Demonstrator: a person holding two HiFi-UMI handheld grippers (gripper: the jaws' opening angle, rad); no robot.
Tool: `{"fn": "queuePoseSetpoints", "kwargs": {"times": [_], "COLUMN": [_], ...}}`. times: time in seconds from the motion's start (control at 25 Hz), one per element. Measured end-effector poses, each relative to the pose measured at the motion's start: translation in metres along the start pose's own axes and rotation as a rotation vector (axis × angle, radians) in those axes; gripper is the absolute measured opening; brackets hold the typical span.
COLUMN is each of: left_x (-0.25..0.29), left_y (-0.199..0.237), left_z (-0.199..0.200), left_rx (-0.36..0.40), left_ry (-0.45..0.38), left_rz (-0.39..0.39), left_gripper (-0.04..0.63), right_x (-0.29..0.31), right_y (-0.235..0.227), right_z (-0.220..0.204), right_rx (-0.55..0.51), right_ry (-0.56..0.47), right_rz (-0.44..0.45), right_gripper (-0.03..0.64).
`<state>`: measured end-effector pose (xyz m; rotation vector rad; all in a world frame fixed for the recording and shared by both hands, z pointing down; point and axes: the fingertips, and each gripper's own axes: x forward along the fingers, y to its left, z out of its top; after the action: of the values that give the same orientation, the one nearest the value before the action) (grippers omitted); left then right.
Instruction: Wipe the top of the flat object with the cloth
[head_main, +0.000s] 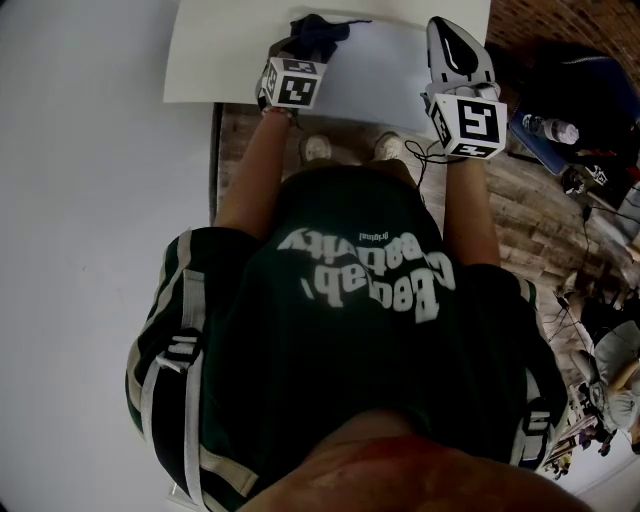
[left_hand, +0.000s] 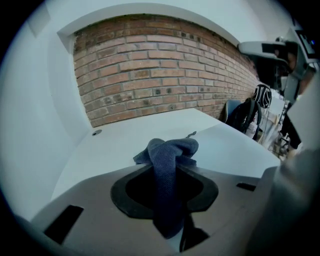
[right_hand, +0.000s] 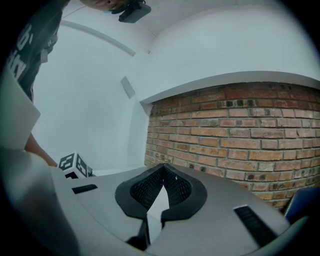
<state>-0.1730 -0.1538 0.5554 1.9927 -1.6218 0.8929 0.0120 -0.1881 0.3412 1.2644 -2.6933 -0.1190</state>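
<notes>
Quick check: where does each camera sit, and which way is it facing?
Head view: on the head, steeply down at the white board; torso, forearms, left gripper, right gripper show.
Left gripper view: along jaws shut on the blue cloth, toward the brick wall.
Right gripper view: along shut, empty jaws, toward that wall; left gripper's cube shows.
Both gripper views share the wall.

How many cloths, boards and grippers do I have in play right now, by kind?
Cloth: 1, dark blue, clamped in the left gripper.
Board: 1, flat and white.
Grippers: 2, the left gripper and the right gripper, which is shut on nothing.
Total: 4.
</notes>
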Motion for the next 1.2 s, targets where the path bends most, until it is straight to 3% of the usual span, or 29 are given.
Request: {"fn": "queuePoseSetpoints", "kwargs": {"times": [0.2,0.84,1.0,1.2], "left_x": [0.011,0.026,0.024,0.017], "left_y": [-0.038,-0.233,-0.245,-0.231], "left_z": [0.018,0.054,0.055,0.053], "left_rx": [0.053,0.286,0.294,0.248], "left_ry": [-0.015,-0.047,-0.048,-0.041], "left_rz": [-0.067,-0.342,-0.333,-0.279], "left_gripper": [0.107,0.108,0.108,0.109], "right_x": [-0.016,-0.078,-0.092,-0.089], "right_y": [-0.021,-0.087,-0.092,-0.088], "right_z": [-0.003,-0.025,-0.026,-0.03], "right_rx": [0.001,0.009,0.012,0.029], "right_ry": [0.008,0.032,0.031,0.031], "right_rz": [-0.048,-0.132,-0.127,-0.072], "right_gripper": [-0.006,-0.006,-0.006,-0.006]}}
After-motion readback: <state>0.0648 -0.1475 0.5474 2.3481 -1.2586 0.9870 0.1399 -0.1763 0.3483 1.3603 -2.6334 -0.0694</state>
